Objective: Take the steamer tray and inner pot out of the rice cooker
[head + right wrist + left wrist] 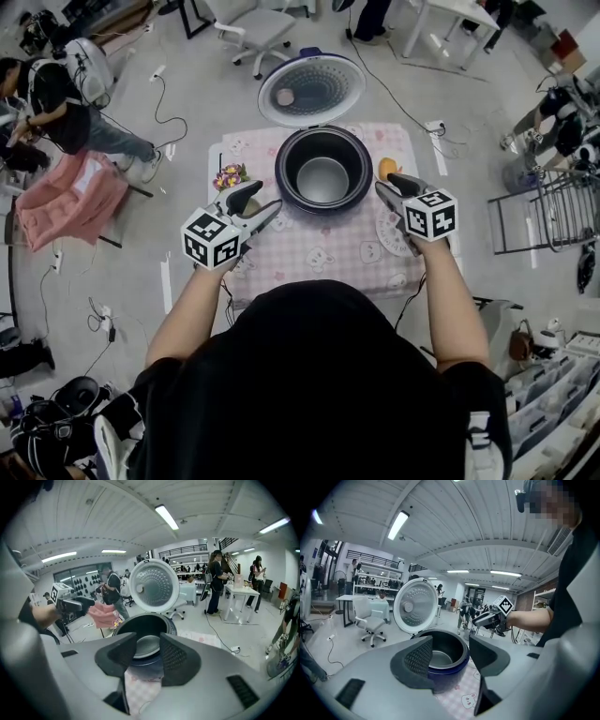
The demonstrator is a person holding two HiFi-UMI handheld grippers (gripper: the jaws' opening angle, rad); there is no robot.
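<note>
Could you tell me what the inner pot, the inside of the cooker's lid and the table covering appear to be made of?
Inner pot: likely metal with a dark satin coating; its floor gives a soft grey sheen.
Lid's inner plate: looks like bright metal, pale and dotted with small dimples or holes.
Table covering: probably cloth, pink checks with printed animals.

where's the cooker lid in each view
head view: lid top centre, behind the pot.
left gripper view: lid left of centre, upright above the pot.
right gripper view: lid centre, above the pot.
shared landmark: the pot, right by the lid.
</note>
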